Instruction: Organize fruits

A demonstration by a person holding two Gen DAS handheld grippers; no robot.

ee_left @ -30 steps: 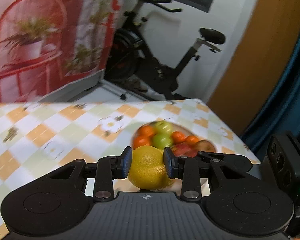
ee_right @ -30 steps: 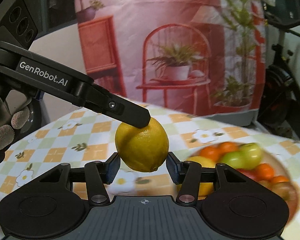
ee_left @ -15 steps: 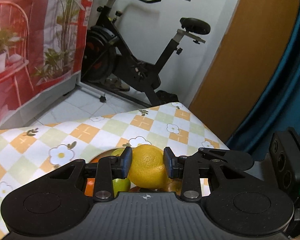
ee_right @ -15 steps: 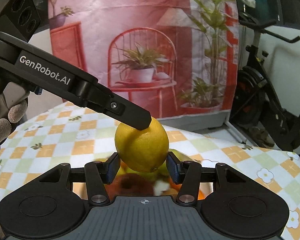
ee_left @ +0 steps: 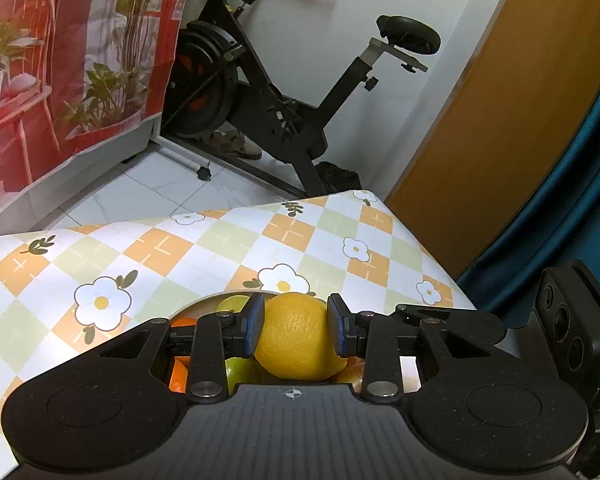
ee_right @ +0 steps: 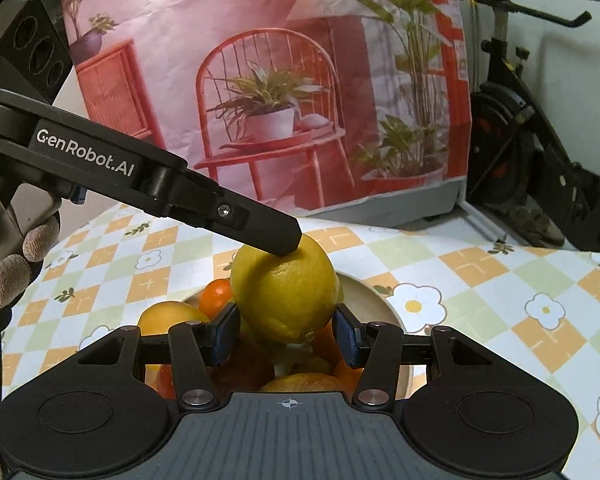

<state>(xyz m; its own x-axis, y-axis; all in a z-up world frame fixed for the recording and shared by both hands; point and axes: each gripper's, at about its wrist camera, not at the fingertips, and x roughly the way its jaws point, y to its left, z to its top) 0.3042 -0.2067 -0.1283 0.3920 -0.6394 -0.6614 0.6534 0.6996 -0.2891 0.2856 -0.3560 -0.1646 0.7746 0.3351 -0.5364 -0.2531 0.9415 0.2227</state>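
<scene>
One yellow lemon (ee_left: 298, 340) is held by both grippers at once. My left gripper (ee_left: 296, 330) is shut on its sides with blue pads. In the right wrist view the same lemon (ee_right: 284, 292) sits between the pads of my right gripper (ee_right: 285, 334), which is shut on it, and a left gripper finger (ee_right: 260, 228) rests on its top. Directly under the lemon is a beige bowl (ee_right: 366, 290) piled with oranges (ee_right: 216, 292), a yellow fruit (ee_right: 168, 316) and green apples (ee_left: 236, 304). The right gripper's body (ee_left: 572, 320) shows at the right edge of the left wrist view.
The table carries a checked flowered cloth (ee_left: 160, 248); its far edge and right corner (ee_left: 364, 196) lie close behind the bowl. Beyond stand an exercise bike (ee_left: 284, 108), a red printed backdrop (ee_right: 280, 80) and an orange door (ee_left: 500, 120). A gloved hand (ee_right: 16, 268) holds the left gripper.
Both grippers carried the lemon together across the table. The fruit bowl, earlier ahead and off to the side, now lies right beneath the lemon. The grips stayed the same.
</scene>
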